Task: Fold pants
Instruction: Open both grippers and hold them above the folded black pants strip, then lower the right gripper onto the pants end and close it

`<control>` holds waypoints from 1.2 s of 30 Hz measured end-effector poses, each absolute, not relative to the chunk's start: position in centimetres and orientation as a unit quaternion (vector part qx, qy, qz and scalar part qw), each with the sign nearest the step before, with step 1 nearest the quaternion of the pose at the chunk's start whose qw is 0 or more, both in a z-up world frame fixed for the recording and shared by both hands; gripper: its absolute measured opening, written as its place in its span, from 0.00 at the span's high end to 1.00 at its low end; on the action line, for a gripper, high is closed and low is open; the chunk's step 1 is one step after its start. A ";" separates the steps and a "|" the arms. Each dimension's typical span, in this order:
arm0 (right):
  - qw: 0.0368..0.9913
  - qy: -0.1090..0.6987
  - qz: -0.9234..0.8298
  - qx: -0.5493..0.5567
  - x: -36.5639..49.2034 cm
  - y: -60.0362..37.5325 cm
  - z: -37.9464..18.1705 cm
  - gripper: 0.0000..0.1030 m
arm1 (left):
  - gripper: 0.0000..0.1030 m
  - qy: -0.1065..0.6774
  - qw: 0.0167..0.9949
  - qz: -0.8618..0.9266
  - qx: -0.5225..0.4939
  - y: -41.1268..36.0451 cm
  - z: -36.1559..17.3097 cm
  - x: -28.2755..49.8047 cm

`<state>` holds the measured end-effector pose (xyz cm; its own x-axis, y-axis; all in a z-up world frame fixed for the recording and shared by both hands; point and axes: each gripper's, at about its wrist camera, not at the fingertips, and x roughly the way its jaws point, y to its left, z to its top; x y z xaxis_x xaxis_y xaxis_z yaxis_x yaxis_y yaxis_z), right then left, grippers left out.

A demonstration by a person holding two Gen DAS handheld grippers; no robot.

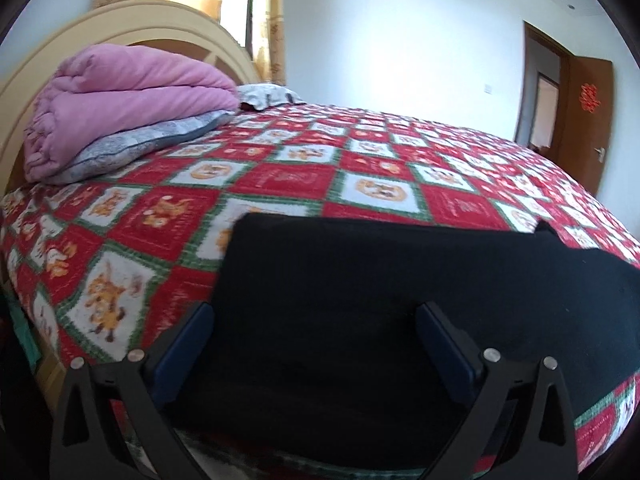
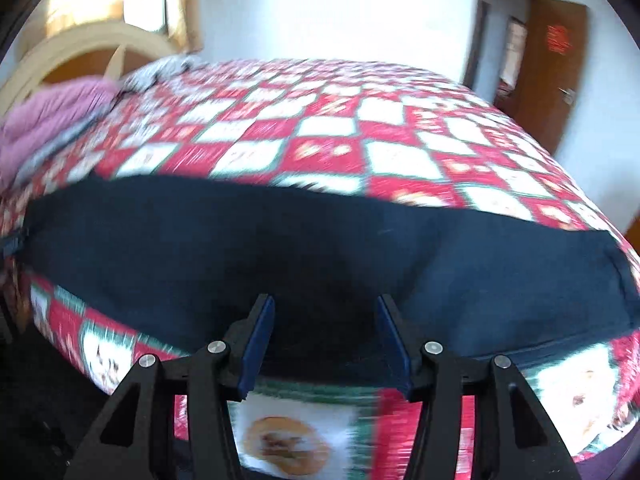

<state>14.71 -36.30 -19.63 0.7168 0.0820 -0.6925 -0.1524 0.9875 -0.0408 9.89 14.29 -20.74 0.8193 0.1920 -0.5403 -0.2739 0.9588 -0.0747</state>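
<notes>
The black pants (image 1: pixel 400 288) lie flat in a long band along the near edge of the bed (image 1: pixel 280 184), on its red, white and green patterned bedspread. The left tongs (image 1: pixel 316 320) are spread wide above the cloth, grasping nothing. The right tongs (image 2: pixel 326 312) are likewise released over the pants (image 2: pixel 280 240). A folded pink quilt (image 1: pixel 128 104) rests on a grey pillow (image 1: pixel 132 148) by the headboard (image 1: pixel 120 24).
</notes>
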 end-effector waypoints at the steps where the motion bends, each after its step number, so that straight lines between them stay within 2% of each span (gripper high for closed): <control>1: 0.930 0.363 0.050 -0.033 14.5 -37.5 -19.1 0.48 | 0.00 0.272 0.950 0.127 -0.083 14.7 -20.8 9.8; 6: 0.942 0.330 -0.052 0.010 14.0 -44.2 -17.0 0.47 | 0.00 0.282 0.941 0.115 -0.146 16.6 -22.1 9.7; 9: 0.940 0.317 -0.128 0.027 13.8 -48.5 -16.1 0.47 | 0.00 0.276 0.944 0.116 -0.136 16.2 -22.1 9.5; 15: 0.923 0.309 -0.186 0.132 12.8 -57.2 -15.9 0.46 | 0.00 0.269 0.946 0.113 -0.138 16.2 -22.3 9.4; 27: 0.905 0.302 -0.133 0.269 11.4 -61.8 -16.6 0.46 | 0.00 0.267 0.948 0.109 -0.135 16.4 -22.3 9.3; 32: 0.908 0.309 -0.132 0.252 11.6 -60.5 -16.8 0.46 | 0.00 0.267 0.948 0.109 -0.136 16.4 -22.3 9.4; 36: 0.903 0.297 -0.129 0.281 11.0 -61.5 -17.1 0.50 | 0.00 0.266 0.948 0.110 -0.137 16.4 -22.4 9.4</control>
<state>11.04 -61.47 -17.13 0.7897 -0.0666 -0.6099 0.4004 0.8091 0.4301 9.45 16.39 -22.41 0.8341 0.1360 -0.5346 -0.2814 0.9385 -0.2002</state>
